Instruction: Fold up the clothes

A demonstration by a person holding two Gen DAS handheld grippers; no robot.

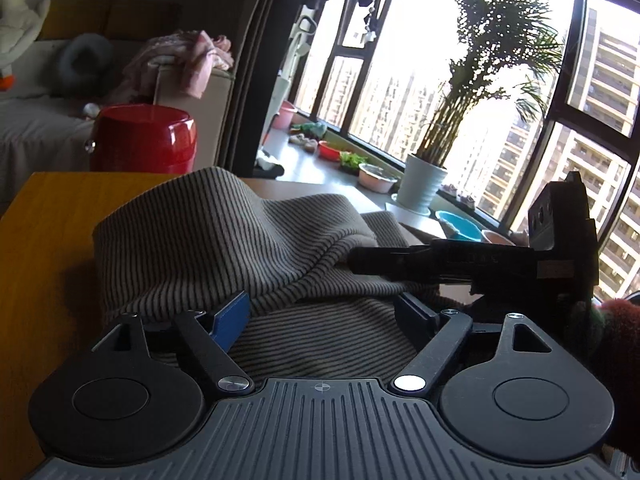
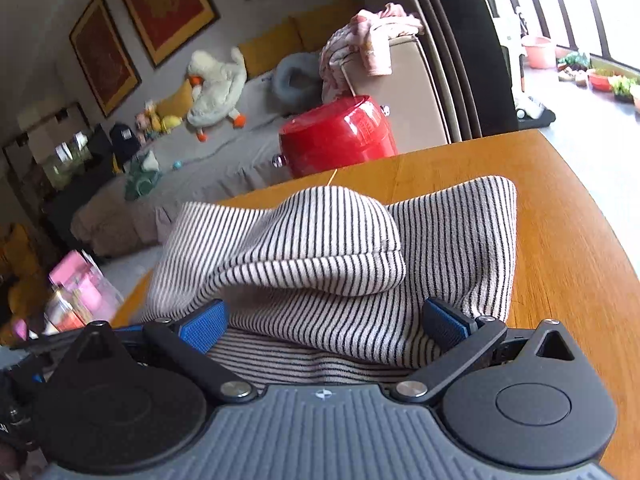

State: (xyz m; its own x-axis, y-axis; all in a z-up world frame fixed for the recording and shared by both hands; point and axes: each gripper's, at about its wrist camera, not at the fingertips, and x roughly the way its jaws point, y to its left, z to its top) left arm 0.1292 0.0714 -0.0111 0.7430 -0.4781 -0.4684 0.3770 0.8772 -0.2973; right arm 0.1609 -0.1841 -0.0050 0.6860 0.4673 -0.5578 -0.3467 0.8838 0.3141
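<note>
Warm orange-brown wooden worktop carries the grey-and-black fine-striped knit garment, heaped in soft folds near its front edge; nearest the left wrist camera, the left tool stands wide, its blue pads either side of the cloth and not pressing it; the right tool likewise gapes wide over a fold, pads apart from the fabric; seen from the left, its black body lies across the garment's right side; beyond the worktop's far edge stands a glossy red round container; farther back, a grey sofa holds a white plush goose; a potted palm stands by the window.
</note>
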